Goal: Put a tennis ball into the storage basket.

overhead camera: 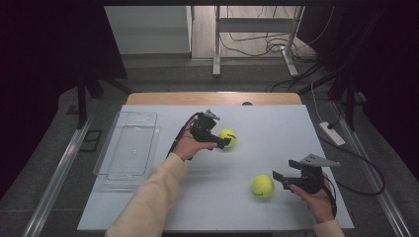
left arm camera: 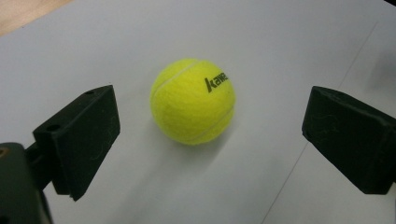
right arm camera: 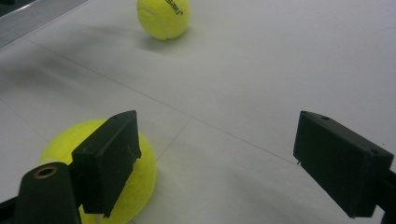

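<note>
White tabletop (overhead camera: 276, 123): both released grippers (left (left arm camera: 210, 135), right (right arm camera: 217, 163)) flank seemingly fuzzy round balls (left arm camera: 192, 100).

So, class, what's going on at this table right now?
A person holds a gripper in each hand over a white table. The left gripper is open and lined up on the far tennis ball, not yet gripping it. The right gripper is open beside the near tennis ball. A clear tray sits at the left.
</note>
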The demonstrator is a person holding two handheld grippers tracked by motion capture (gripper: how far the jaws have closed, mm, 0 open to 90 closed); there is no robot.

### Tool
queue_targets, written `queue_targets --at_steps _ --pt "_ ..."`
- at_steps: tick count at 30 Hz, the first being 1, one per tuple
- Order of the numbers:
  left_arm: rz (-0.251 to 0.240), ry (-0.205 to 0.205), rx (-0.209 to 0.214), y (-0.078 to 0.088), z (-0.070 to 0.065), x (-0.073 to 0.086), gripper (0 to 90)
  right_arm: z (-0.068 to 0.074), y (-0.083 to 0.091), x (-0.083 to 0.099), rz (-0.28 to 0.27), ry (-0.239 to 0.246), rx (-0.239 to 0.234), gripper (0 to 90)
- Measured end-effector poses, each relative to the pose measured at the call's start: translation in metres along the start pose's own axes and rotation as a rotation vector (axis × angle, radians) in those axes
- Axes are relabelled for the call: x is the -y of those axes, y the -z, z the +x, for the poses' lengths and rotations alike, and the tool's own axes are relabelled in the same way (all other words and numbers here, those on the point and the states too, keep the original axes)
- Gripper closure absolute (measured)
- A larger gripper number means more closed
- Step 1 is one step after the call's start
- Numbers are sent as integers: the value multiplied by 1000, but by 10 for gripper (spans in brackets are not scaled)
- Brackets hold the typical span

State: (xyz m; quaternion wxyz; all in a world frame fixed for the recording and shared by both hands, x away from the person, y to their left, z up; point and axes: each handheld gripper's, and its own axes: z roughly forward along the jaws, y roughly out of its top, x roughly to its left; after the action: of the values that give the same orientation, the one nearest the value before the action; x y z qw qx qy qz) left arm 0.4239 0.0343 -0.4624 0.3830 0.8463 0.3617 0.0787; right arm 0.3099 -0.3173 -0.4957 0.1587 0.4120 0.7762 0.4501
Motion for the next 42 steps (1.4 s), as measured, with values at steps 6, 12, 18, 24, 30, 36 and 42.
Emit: queue_targets --at_steps 6,12,18,24,30,36,42 --pt "9 11 -6 -6 2 -1 54 0 0 0 0 1 0 147" --pt "22 10 -9 -11 3 -2 53 0 0 0 2 1 0 147" --pt "27 22 -12 -15 6 -2 53 0 -1 0 6 9 3 147" --pt "39 34 -9 -23 9 -3 54 -1 -1 0 7 10 3 147" --pt "54 35 1 -31 8 -3 52 -1 -1 0 9 7 4 147" --pt "60 21 -15 -37 6 -6 57 -1 0 1 5 9 9 148" --pt "74 29 -13 -43 6 -6 64 -1 -1 1 7 8 7 147"
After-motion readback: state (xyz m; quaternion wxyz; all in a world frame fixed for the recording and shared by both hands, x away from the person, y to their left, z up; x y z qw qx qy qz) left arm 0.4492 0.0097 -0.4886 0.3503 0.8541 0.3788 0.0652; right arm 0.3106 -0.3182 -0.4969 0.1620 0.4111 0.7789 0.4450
